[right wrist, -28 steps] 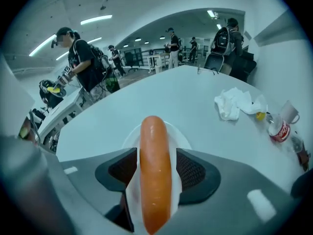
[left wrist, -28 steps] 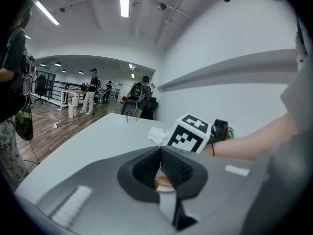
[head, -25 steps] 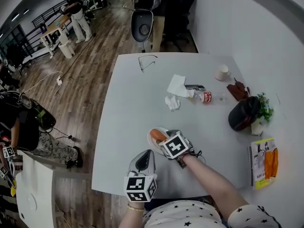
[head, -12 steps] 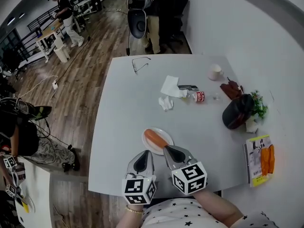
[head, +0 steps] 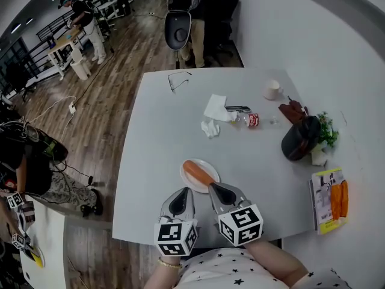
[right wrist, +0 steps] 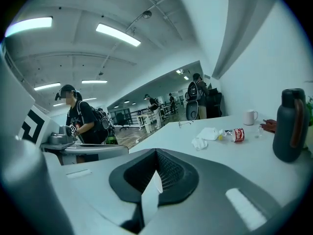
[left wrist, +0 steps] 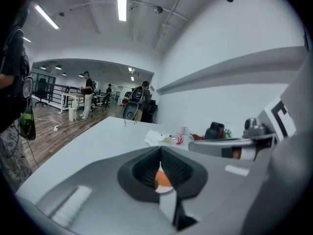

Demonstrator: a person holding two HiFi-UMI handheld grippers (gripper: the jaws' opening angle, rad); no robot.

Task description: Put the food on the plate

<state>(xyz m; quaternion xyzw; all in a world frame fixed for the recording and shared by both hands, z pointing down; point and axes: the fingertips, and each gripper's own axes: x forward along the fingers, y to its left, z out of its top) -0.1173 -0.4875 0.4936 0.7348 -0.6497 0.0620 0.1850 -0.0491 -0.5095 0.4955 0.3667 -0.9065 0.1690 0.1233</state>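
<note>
An orange sausage (head: 194, 171) lies on a small white plate (head: 209, 169) near the table's front edge. My right gripper (head: 213, 189) is shut and empty, its tips at the plate's near rim. Beside it on the left, my left gripper (head: 182, 193) is also shut and holds nothing, just short of the plate. In the left gripper view the jaws (left wrist: 160, 150) meet, and the sausage (left wrist: 163, 180) shows through the slit below them. The right gripper view shows its jaws (right wrist: 156, 153) closed with only bare table beyond.
Farther back on the white table (head: 162, 131) lie eyeglasses (head: 178, 80), tissues (head: 215, 108), a red can (head: 252, 120) and a mug (head: 272, 90). A dark flask (head: 299, 140), a small plant (head: 328, 131) and a book (head: 329, 200) stand at the right. Chair (head: 178, 29) at the far edge.
My right gripper, earlier over the plate, has drawn back toward me and shut empty. The sausage stays on the plate. The left gripper has hardly moved.
</note>
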